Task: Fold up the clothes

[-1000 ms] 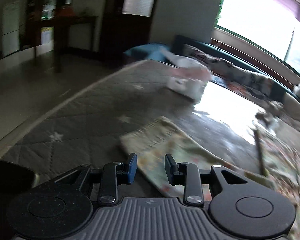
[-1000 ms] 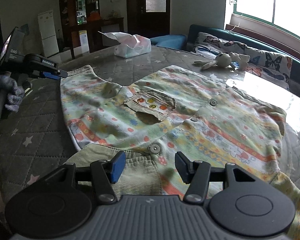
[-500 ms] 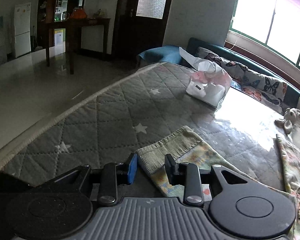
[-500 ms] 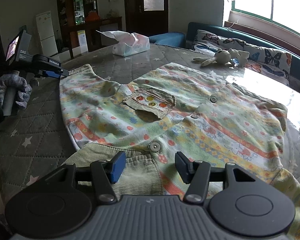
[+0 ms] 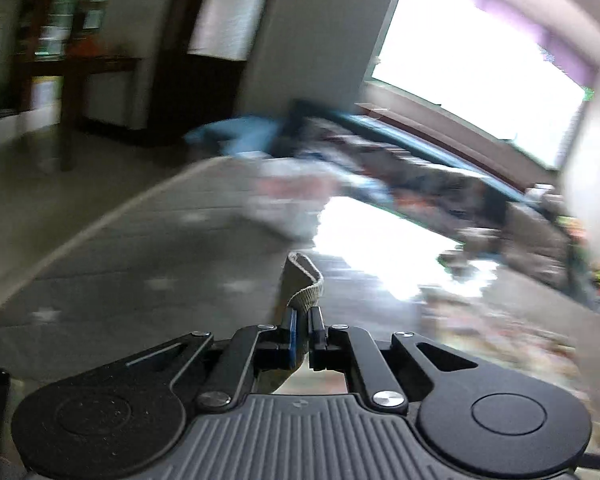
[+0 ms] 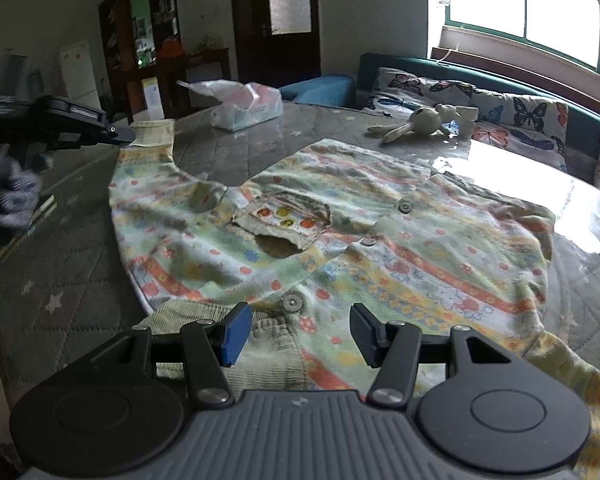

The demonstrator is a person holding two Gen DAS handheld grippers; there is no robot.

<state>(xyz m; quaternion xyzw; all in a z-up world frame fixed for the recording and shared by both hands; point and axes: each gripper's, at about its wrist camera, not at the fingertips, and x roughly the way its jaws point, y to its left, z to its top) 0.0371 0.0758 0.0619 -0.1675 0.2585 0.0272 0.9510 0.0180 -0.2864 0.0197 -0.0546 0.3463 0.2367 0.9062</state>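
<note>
Left gripper [image 5: 302, 334] jaws clenched on ribbed cuff [image 5: 305, 284] of printed baby cardigan [image 6: 340, 236]; right gripper [image 6: 296, 334] released over hem. Sleeve fold underway; next, carry cuff across pocket.

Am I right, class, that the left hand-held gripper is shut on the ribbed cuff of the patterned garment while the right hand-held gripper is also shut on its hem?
Not quite. The left hand-held gripper is shut on the ribbed cuff of the patterned garment, but the right hand-held gripper is open, its jaws wide apart above the hem, gripping nothing. The right wrist view shows it.
</note>
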